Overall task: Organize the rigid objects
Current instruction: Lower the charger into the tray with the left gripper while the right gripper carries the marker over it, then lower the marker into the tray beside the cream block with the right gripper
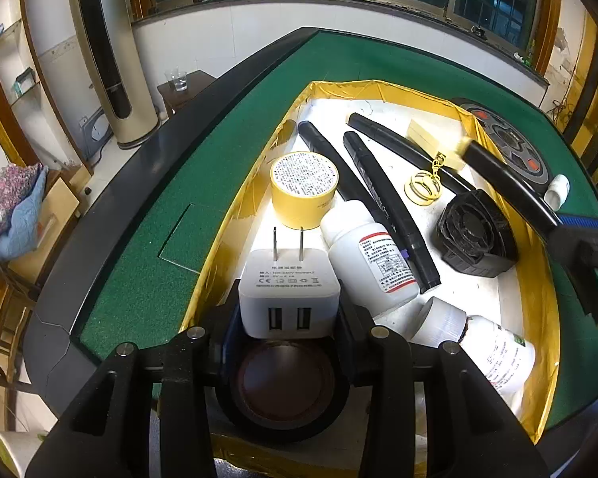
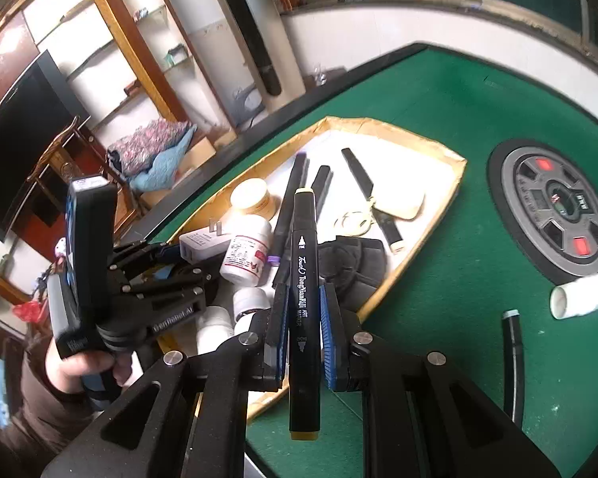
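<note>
A white two-port USB wall charger (image 1: 289, 292) is clamped in the left gripper (image 1: 289, 320) over the gold-walled tray (image 1: 538, 271). One black art marker (image 2: 303, 298) is gripped by the right gripper (image 2: 303, 332) above the tray's edge. Inside are counted three black markers (image 1: 386, 207), two white bottles (image 1: 368, 255), one yellow tape roll (image 1: 303, 187) and one black fan (image 1: 476, 235).

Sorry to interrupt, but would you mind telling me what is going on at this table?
A person is sorting small items into a shallow gold-edged cardboard tray on the green felt table. The left gripper is shut on a white two-port USB wall charger over the tray's near end. The right gripper is shut on a black art marker. Markers, white bottles and a yellow tape roll already lie inside.
</note>
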A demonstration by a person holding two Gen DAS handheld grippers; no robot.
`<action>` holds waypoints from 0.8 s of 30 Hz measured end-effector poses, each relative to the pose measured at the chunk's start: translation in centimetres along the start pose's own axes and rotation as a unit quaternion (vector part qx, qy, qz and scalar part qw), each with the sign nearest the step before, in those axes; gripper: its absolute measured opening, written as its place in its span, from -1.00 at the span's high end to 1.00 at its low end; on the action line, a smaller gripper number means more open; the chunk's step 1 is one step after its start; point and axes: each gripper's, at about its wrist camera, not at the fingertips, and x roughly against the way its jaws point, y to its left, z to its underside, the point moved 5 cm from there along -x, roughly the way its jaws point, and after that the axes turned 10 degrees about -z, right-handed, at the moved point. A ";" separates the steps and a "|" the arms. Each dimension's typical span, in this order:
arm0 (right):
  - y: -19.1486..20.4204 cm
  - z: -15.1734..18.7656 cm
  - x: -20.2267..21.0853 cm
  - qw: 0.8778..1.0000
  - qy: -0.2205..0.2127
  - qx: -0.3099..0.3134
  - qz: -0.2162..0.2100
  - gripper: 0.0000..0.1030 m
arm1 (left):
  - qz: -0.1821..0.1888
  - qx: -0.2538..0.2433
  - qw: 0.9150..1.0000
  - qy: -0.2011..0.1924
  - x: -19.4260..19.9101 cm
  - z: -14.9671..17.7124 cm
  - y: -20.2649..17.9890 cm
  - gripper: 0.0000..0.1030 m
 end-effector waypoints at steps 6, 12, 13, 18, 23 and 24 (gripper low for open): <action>-0.4 -2.2 -2.3 0.998 0.060 -0.016 0.015 0.74 | 0.001 0.003 1.000 0.000 0.1 0.0 0.0 0.26; -1.2 -4.0 -5.1 0.993 0.106 -0.023 0.038 0.74 | 0.003 0.007 1.000 -0.002 0.1 0.1 0.1 0.26; -1.4 -4.1 -5.5 0.993 0.110 -0.024 0.041 0.74 | 0.004 0.007 1.000 -0.002 0.2 0.0 0.1 0.26; -2.0 -4.6 -7.3 0.991 0.120 -0.036 0.051 0.74 | 0.010 0.010 1.000 -0.004 0.3 0.1 0.2 0.26; -1.6 -5.3 -7.8 0.991 0.115 -0.030 0.056 0.74 | 0.010 0.010 1.000 -0.006 0.3 0.1 0.2 0.26; -1.5 -5.4 -7.9 0.992 0.113 -0.028 0.057 0.74 | 0.010 0.010 1.000 -0.006 0.3 0.1 0.2 0.26</action>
